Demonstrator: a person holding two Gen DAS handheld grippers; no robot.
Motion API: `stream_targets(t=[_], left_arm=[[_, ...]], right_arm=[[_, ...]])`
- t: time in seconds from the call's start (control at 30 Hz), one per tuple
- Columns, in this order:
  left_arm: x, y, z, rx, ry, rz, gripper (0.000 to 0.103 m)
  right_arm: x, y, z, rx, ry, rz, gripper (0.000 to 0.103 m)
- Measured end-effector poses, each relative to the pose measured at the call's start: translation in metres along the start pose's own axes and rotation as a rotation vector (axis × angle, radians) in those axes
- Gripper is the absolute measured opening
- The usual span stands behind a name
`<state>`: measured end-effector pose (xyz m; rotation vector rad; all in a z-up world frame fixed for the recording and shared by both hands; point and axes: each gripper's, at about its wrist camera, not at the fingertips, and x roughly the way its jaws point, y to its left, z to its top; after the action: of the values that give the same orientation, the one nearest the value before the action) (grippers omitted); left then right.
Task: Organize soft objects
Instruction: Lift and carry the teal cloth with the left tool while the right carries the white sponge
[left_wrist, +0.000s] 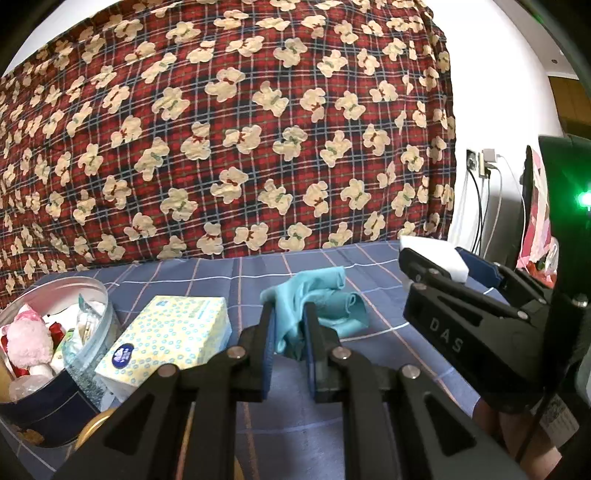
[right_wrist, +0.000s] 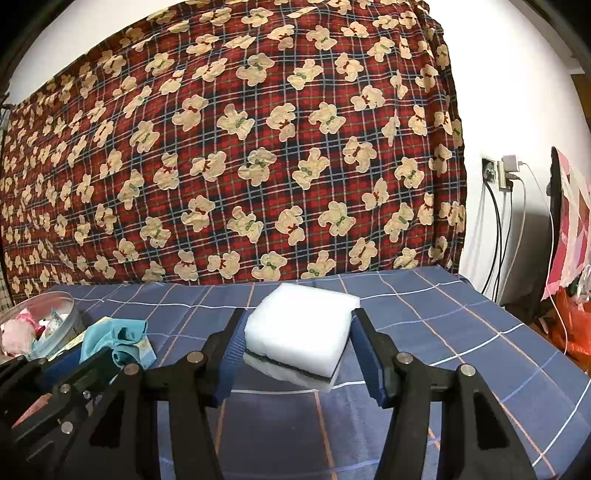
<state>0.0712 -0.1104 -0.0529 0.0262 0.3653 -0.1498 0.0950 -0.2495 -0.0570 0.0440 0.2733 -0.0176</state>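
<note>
My left gripper (left_wrist: 290, 321) is shut on a teal cloth (left_wrist: 317, 299); one end is pinched between the blue pads and the rest trails onto the blue checked table cover (left_wrist: 229, 273). My right gripper (right_wrist: 299, 332) is shut on a white sponge (right_wrist: 301, 323) with a dark layer along its lower edge, held just above the cover. In the left wrist view that sponge (left_wrist: 436, 256) and the right gripper (left_wrist: 443, 266) appear at the right. In the right wrist view the teal cloth (right_wrist: 114, 338) and the left gripper (right_wrist: 99, 354) sit at the lower left.
A round tin (left_wrist: 55, 354) at the left holds a pink plush toy (left_wrist: 27, 341) and small packets. A yellow-dotted tissue pack (left_wrist: 166, 336) lies beside it. A red plaid teddy-bear blanket (left_wrist: 229, 129) hangs behind the table. Wall sockets with cables (right_wrist: 502, 173) are at the right.
</note>
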Motion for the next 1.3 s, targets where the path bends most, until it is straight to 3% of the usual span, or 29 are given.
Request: stream_targets(t=[0.33, 1.3], left_arm=[[-0.010, 0.015, -0.003, -0.040, -0.031, 0.069, 0.012], [-0.025, 0.043, -0.007, -0.112, -0.066, 0.125, 0.012]], right_arm=[[-0.004, 0.017, -0.002, -0.028, 0.002, 0.048, 0.059], [-0.011, 0.047, -0.004, -0.060, -0.003, 0.130, 0.059]])
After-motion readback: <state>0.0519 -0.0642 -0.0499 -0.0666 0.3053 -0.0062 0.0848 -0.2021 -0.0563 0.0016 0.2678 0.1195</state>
